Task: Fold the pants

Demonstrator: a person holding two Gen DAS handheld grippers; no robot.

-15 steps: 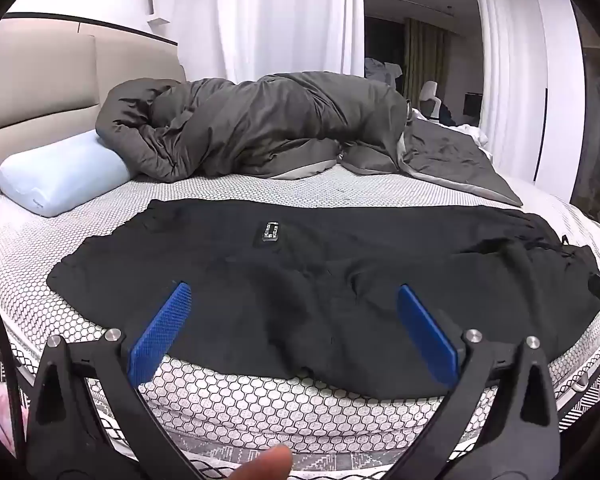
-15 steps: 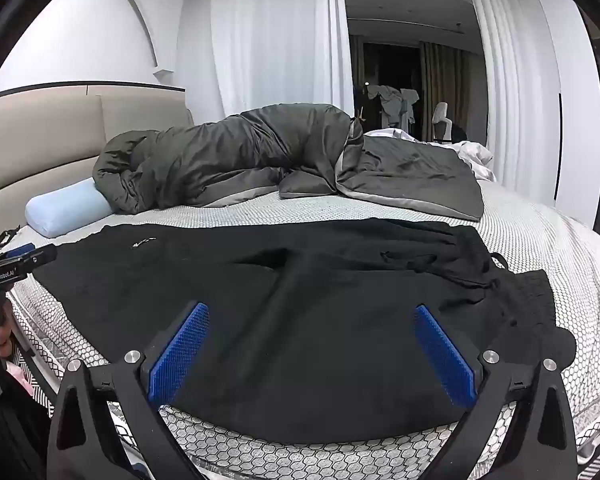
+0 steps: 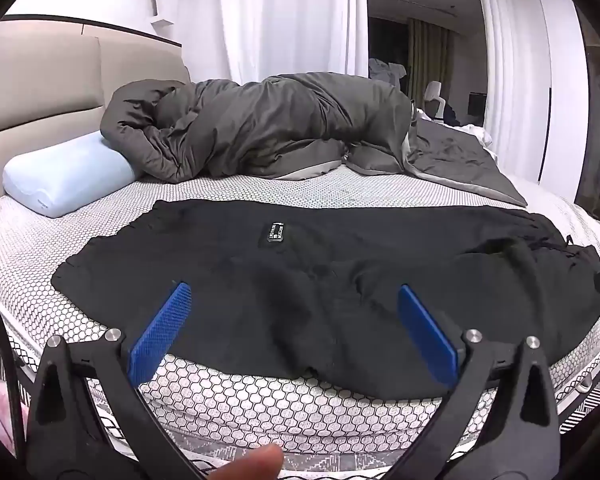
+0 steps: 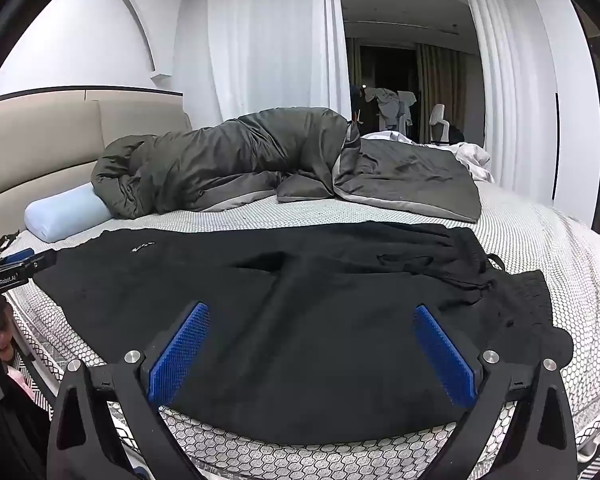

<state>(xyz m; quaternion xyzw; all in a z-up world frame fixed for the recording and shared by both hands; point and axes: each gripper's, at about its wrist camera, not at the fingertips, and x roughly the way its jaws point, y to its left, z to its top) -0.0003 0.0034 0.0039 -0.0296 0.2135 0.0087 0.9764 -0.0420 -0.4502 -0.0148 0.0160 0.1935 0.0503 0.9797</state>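
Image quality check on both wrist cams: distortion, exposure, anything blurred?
Left wrist view: strong fisheye bowing with black corners; the black pants read as a near-flat dark mass with few folds visible; a blurred fingertip intrudes at the bottom edge. Right wrist view: same bowing, white curtains bright and close to washed out, doorway behind very dark; the honeycomb-patterned mattress cover stays sharp.

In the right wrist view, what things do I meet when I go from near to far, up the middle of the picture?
Right gripper, jaws open → black pants spread flat → bare strip of honeycomb mattress → dark grey duvet in a heap → white curtain.
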